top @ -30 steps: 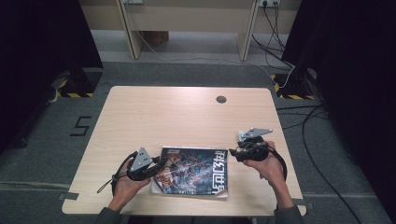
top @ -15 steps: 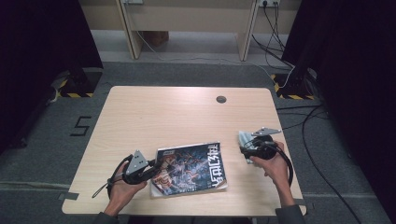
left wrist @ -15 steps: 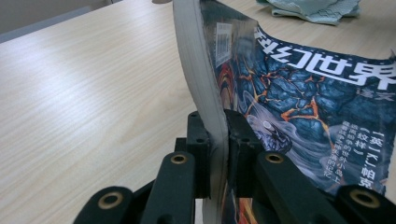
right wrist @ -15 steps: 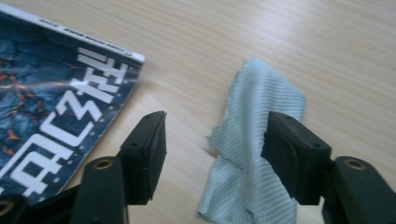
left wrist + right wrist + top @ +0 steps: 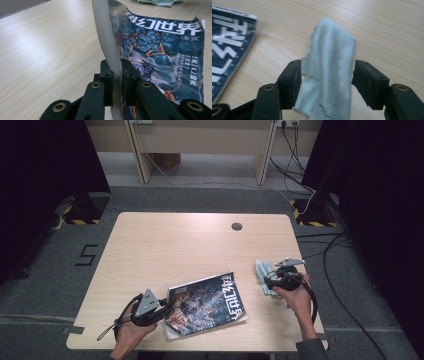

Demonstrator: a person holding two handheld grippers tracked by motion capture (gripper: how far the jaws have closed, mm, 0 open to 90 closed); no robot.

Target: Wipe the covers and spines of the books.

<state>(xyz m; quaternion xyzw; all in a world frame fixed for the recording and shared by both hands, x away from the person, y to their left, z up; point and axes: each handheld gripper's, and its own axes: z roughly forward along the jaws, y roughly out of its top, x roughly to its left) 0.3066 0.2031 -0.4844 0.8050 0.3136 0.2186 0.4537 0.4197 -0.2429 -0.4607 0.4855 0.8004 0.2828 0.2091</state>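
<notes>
A magazine (image 5: 205,305) with a dark blue illustrated cover lies near the front edge of the light wood table (image 5: 175,245). My left gripper (image 5: 162,309) is shut on the magazine's left edge, and in the left gripper view the page block (image 5: 107,37) stands pinched between the pads (image 5: 116,67). A pale blue folded cloth (image 5: 262,272) lies to the right of the magazine. My right gripper (image 5: 267,282) straddles the cloth (image 5: 332,62). Its jaws have just been closing around it, but the right pad (image 5: 362,80) stands clear of the fabric.
A dark round grommet hole (image 5: 237,226) sits near the table's far edge. Cables (image 5: 330,265) trail over the grey floor right of the table. The magazine's right edge (image 5: 234,37) lies close to the cloth in the right gripper view.
My right gripper has moved right, away from the magazine's right edge, and come down over the cloth. The magazine has swung so that its right end lies farther away, with my left gripper drawn slightly nearer.
</notes>
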